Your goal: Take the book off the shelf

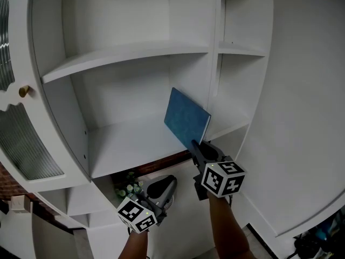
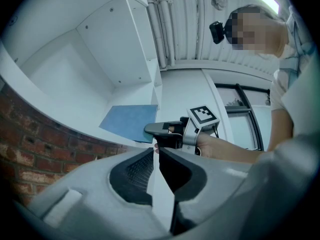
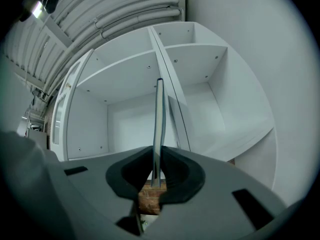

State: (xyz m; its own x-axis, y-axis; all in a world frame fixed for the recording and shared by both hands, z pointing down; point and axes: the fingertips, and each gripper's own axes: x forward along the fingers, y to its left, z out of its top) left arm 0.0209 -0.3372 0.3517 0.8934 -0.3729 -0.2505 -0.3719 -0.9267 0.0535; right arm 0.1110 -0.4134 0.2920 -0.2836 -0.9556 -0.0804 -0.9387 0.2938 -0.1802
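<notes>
With the left gripper (image 1: 160, 192) hanging empty at 7 o'clock of the book, jaws together, nothing backs up the right gripper (image 1: 195, 144). Its jaws pinch only the near lower edge of the thin blue book (image 1: 186, 117), which could pivot or slip. The book rises from those jaws toward 11 o'clock over the white shelf board (image 1: 129, 144), whose upright divider (image 1: 215, 63) its far corner might clip.

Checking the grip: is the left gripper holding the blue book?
No, the right gripper is closed on the blue book, seen edge-on between its jaws.
</notes>
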